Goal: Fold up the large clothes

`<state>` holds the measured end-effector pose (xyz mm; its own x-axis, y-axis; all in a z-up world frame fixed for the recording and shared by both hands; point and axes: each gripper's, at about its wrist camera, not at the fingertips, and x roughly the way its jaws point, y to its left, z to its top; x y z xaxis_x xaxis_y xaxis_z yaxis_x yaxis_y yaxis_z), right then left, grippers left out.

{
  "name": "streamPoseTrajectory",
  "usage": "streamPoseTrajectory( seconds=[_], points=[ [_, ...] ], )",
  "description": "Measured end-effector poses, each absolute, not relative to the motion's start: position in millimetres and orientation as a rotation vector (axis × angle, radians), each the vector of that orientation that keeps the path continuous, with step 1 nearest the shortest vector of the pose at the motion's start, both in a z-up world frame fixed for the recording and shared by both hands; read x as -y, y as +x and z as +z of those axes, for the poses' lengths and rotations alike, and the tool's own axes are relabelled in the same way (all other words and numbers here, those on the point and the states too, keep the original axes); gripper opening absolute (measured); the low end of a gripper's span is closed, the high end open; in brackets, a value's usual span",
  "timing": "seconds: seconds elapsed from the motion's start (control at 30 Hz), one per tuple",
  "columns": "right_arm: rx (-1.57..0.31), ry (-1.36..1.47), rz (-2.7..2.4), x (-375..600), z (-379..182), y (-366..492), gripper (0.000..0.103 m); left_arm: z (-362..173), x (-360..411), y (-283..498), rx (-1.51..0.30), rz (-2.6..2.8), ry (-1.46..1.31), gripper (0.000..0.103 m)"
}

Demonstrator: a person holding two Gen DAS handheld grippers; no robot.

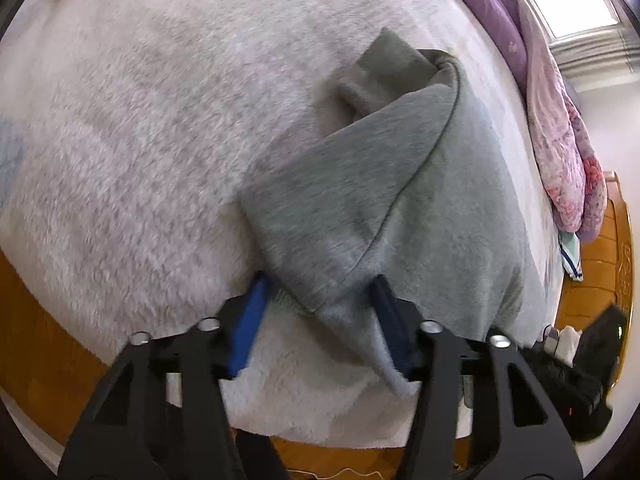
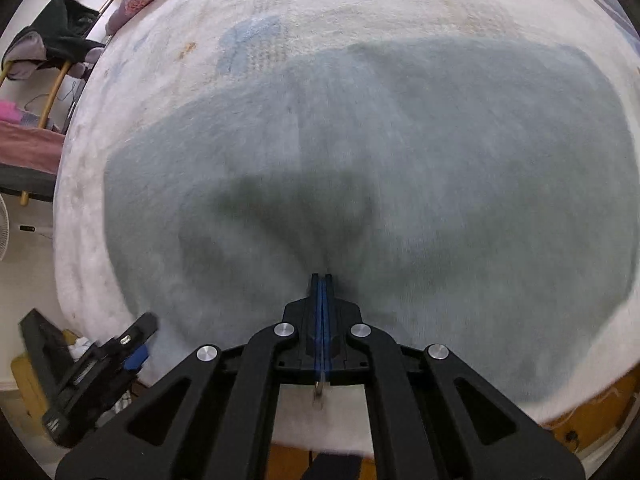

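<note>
We are in the middle of a fold. The grey garment (image 1: 384,184) lies on the white blanket (image 1: 140,140) that covers the bed, near the edge where we stand. In the left wrist view one part of it is already turned over the rest, and its corner hangs down between the blue pads (image 1: 250,320) of our left gripper (image 1: 320,316). The jaws stand partly apart; the cloth seems to lean on the right-hand pad, but the other pad is clear of it, so we judge that nothing is pinched yet.

In the right wrist view the garment (image 2: 400,160) spreads wide and flat under our right gripper (image 2: 322,280). Its jaws are pressed fully together. A thin pale strip shows between the pads lower down, yet we cannot tell if it is cloth of the garment. This picture is blurred.

For the next move we think the left jaws must close on the hanging corner. Then both hands should carry the edge across evenly, so that the layers stay flat.
</note>
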<state>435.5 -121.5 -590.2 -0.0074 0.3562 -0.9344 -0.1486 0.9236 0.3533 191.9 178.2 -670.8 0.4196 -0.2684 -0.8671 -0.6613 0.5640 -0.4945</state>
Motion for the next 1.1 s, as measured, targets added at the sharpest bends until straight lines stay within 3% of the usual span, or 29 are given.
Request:
streamPoseTrajectory(
  seconds=[0.17,0.37,0.43,0.5,0.67,1.1],
  points=[
    [-1.524,0.195,0.415,125,-619,425,0.000,-671,-171,199,-1.189,0.286,-0.919,0.015],
    [-1.465,0.186,0.447,124,-592,416,0.005,-613,-163,210,-1.118,0.240,-0.836,0.011],
    [-1.399,0.203,0.504,123,-574,407,0.018,-590,-160,214,-1.081,0.210,-0.830,0.011],
    [-1.301,0.187,0.586,117,-548,394,0.045,-575,-155,219,-1.064,0.170,-0.831,0.011],
    [-1.083,-0.015,0.832,75,-508,355,0.063,-561,-150,234,-1.045,0.139,-0.902,0.011],
    [-0.989,-0.111,0.828,7,-553,370,0.062,-556,-153,234,-1.036,0.129,-0.953,0.011]
  ],
)
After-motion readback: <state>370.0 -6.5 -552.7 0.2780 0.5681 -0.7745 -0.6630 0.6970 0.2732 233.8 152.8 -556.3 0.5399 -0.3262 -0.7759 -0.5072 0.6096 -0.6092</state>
